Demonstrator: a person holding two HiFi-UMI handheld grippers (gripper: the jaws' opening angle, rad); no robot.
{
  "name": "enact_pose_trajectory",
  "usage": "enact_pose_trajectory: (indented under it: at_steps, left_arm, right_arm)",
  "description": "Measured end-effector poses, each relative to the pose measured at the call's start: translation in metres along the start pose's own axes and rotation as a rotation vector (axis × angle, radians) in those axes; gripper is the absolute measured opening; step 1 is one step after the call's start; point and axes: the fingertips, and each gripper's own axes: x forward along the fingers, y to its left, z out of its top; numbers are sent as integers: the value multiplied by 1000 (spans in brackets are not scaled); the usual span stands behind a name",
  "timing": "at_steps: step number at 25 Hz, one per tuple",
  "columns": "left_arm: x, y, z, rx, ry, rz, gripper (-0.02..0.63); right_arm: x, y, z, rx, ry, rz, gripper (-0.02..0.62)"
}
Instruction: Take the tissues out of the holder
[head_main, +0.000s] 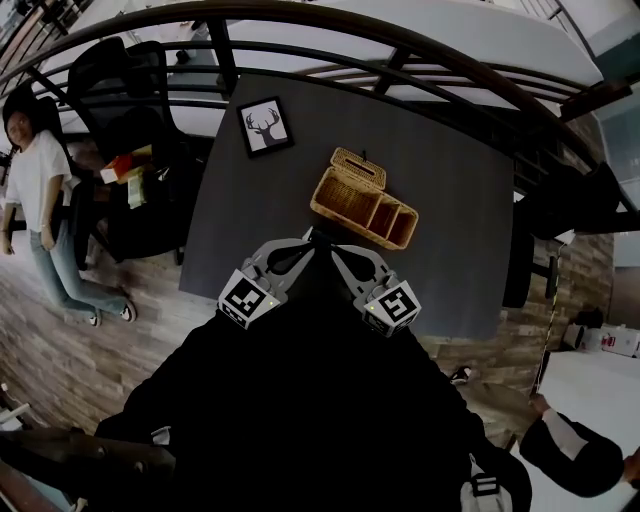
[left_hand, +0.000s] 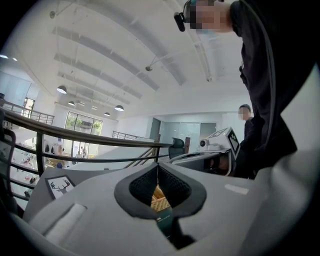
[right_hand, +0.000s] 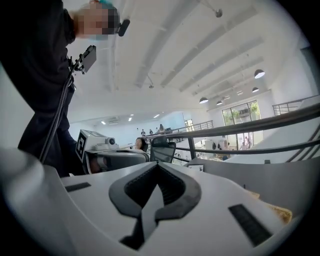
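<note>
The left tool (head_main: 304, 243) and right tool (head_main: 325, 246) are both closed on nothing, tips meeting low centre at the table (head_main: 470, 200) edge, likely a ready pose. The holder (head_main: 362, 200) sits mid-frame just beyond, untouched.

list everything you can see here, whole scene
dark grey table: one, centre
tan woven wicker holder: one, open compartments, middle of table
tan woven slotted lid piece: one, at holder's far end
black-framed deer picture: one, table's far left corner
black office chairs: at least two, beside the table
dark curved railing: one, behind table
bystander in white shirt: one, far left
left gripper: grey, near table edge, fingers together, empty
right gripper: grey, beside it, fingers together, empty
</note>
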Motion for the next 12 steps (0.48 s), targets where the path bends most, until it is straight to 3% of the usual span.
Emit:
enact_pose_trajectory:
  at_steps: [12]
  left_arm:
    - [4,-2,4,-2,-12,-7,8]
  right_arm:
    - [4,-1,12,-45,-20,6,3]
